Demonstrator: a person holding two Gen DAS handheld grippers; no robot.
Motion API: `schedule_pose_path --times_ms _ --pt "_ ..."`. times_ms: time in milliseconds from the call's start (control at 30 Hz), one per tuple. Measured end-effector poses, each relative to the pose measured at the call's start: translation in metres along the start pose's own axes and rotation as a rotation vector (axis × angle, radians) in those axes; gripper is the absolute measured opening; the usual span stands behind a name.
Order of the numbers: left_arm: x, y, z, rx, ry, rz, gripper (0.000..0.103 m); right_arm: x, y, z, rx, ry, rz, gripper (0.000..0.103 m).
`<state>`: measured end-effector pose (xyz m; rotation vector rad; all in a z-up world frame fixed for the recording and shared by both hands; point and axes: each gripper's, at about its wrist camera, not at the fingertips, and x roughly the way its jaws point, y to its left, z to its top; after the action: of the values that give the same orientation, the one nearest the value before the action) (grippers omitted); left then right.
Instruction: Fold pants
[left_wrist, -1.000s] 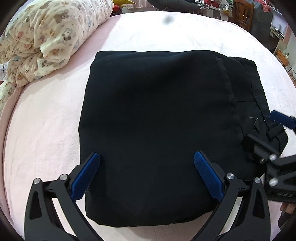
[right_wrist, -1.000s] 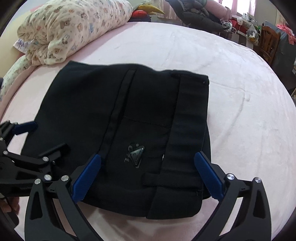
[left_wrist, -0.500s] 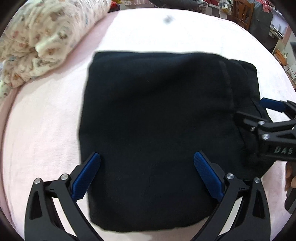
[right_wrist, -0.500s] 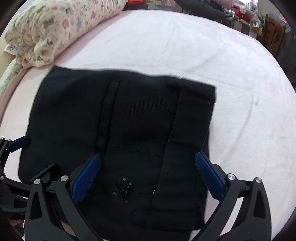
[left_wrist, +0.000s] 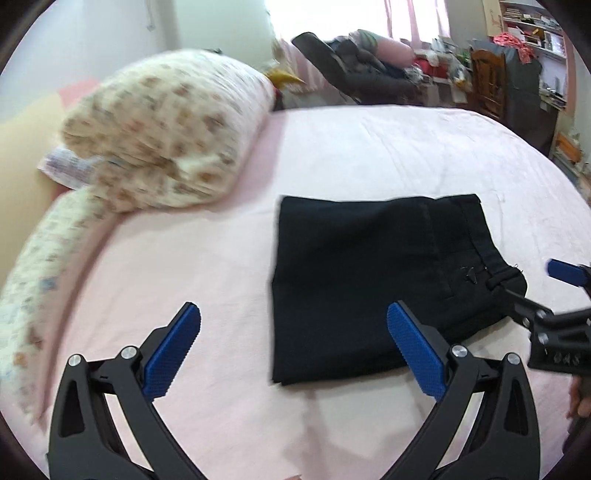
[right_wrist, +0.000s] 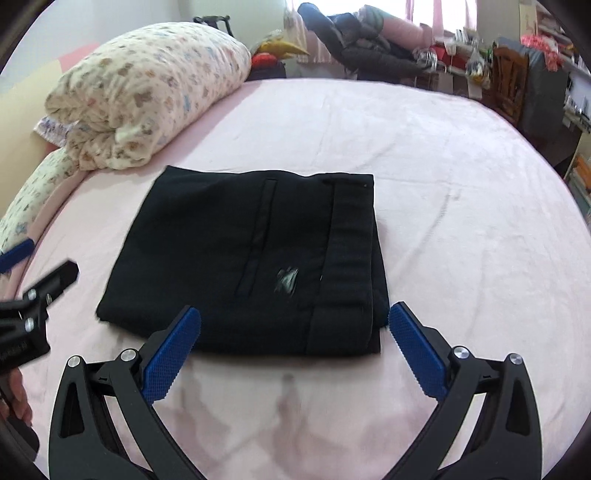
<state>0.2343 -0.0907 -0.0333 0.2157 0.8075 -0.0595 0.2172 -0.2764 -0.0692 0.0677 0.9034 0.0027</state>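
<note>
**Folded pants lie flat on the bed, both grippers spread wide and empty**

Nearest the left wrist camera, the left gripper (left_wrist: 293, 349) has its two blue-padded fingers far apart with nothing between them. It hangs above the pink bedspread (left_wrist: 207, 258), its right finger overlapping the near edge of the pants in this view; whether it touches the cloth cannot be told. At the right border of that view the right gripper's black frame and one blue pad show, just beside the waistband corner of the pants, with part of a hand (left_wrist: 580, 398) at the edge.

In the right wrist view, the right gripper (right_wrist: 293, 349) is likewise spread wide and holds nothing, its fingertips at the near edge of the garment. The left gripper shows at the left border there, apart from the cloth.

The black pants (right_wrist: 251, 258) rest on the middle of the bed as a neat, roughly square bundle. The waistband runs along the right side, with a belt loop near the front corner. A small shiny emblem (right_wrist: 286, 278) sits close to it, and a long narrow pocket seam runs up the middle.

Behind the pants on the left, a rolled quilt with a bear print (right_wrist: 147, 92) lies at the edge of the bed. Farther back stand a dark reclined chair (right_wrist: 369, 48) heaped with clothes, a wooden chair (right_wrist: 511, 81) and cluttered shelves below a bright window.
</note>
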Motion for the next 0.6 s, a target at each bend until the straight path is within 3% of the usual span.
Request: schedule_pose_path --times_ms 67,600 --pt "-0.019 0.004 -0.006 -0.003 -0.012 0.042 0.101 -0.014 0.007 -0.008 0.004 -0.006 0.000 0.102" --pt "-0.114 0.028 -0.061 -0.057 -0.017 -0.016 0.101 -0.104 0.044 -0.069 0.042 -0.022 -0.033 0.102"
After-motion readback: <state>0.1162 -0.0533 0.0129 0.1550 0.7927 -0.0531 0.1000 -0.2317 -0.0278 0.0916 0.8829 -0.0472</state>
